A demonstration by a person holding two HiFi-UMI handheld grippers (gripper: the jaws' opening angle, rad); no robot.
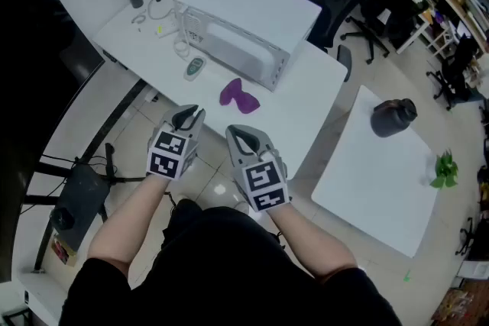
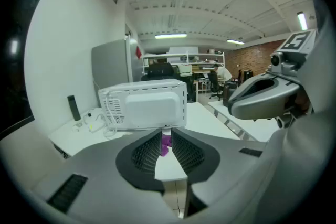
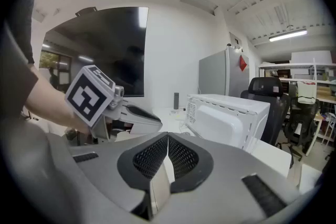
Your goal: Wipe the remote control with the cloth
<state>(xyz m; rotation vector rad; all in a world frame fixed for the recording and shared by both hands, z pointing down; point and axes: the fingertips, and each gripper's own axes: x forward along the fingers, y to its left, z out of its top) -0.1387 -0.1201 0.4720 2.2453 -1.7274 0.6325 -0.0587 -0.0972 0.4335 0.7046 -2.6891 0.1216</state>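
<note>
With the jaws of our left gripper (image 1: 187,115) only a slit apart and those of our right gripper (image 1: 239,133) together, both empty, we risk pushing the purple cloth (image 1: 238,95), lying mid-frame on the tabletop (image 1: 306,99) lower right of the remote control (image 1: 195,69), instead of gripping it.

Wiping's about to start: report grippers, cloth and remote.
Left gripper barely open, right gripper shut, both empty. Cloth and remote control lie apart on the table by the microwave. Path to cloth clear.
</note>
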